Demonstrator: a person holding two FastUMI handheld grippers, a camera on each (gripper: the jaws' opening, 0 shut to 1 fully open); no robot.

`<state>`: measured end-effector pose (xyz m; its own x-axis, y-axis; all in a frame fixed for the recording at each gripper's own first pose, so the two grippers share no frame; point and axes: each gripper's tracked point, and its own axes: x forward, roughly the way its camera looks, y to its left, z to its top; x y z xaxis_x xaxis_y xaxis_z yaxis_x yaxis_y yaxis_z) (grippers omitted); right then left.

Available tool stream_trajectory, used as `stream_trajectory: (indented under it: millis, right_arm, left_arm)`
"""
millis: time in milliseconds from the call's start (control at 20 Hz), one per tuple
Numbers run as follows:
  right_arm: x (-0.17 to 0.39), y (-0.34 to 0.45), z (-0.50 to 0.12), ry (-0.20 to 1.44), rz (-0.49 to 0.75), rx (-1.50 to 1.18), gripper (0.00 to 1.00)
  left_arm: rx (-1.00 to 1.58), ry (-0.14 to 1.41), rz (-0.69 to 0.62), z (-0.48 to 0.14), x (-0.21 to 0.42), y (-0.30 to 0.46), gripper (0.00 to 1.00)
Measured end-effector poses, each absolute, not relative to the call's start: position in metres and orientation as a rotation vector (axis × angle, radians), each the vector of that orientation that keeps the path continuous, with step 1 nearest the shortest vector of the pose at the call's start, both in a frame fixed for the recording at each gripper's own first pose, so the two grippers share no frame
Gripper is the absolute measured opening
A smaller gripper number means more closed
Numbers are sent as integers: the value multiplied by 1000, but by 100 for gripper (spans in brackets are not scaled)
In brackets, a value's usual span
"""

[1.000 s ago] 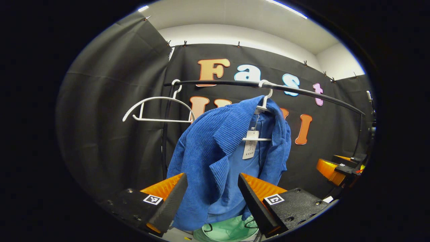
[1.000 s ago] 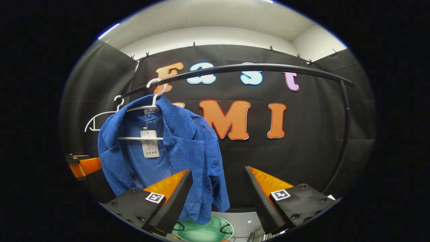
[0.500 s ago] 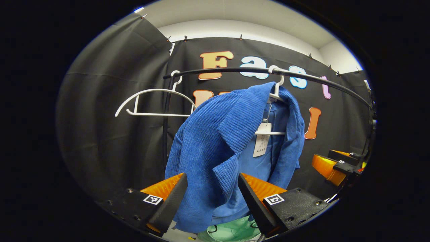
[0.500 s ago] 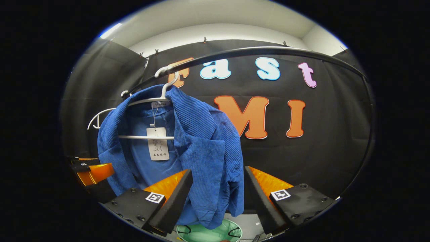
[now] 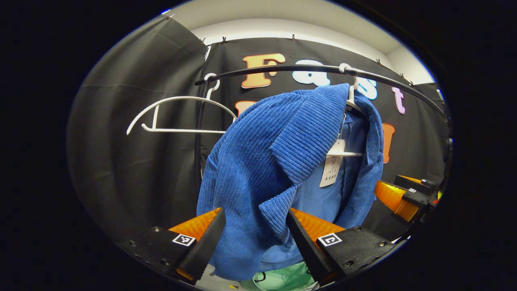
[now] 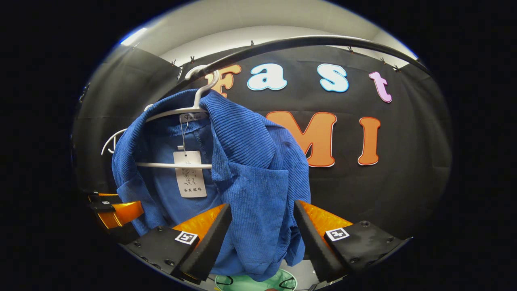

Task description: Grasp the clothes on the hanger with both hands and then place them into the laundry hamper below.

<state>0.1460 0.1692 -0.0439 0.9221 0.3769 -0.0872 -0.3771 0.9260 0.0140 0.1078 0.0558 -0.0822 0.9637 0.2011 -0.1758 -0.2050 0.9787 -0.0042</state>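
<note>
Over the last second both grippers had closed in on the blue corduroy jacket (image 5: 282,161), which loomed larger ahead. The left gripper (image 5: 254,238) was spread wide, the jacket's left front hanging between its fingers but not yet pinched. The right gripper (image 6: 262,238), equally released, framed the other front panel. The jacket hung on its white hanger (image 6: 177,117); the green hamper (image 6: 258,281) waited below. Clenching seemed next.

Both grippers are held level, pointing forward. The left gripper (image 5: 254,238) fills the bottom centre of the left gripper view, jaws spread wide. The right gripper (image 6: 262,238) sits likewise in the right gripper view, jaws apart.
</note>
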Motion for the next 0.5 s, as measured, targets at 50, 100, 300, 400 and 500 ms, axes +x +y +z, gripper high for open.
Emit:
stream_trajectory:
  millis: [50, 100, 300, 400, 500]
  right_arm:
    - [149, 172, -45, 93, 386, -1, 100]
    - [153, 174, -47, 96, 383, 0, 100]
    - [169, 181, -54, 113, 379, 23, 100]
    - [175, 184, -59, 128, 387, 48, 94]
    - [179, 189, -62, 143, 403, 74, 87]
  left_arm:
    - [-26, 175, 202, -82, 110, 56, 95]
    - [-29, 173, 194, -82, 114, 57, 98]
    - [-46, 178, 172, -83, 121, 63, 80]
    - [-42, 182, 167, -82, 122, 68, 62]
    - [-48, 186, 153, -82, 121, 70, 43]
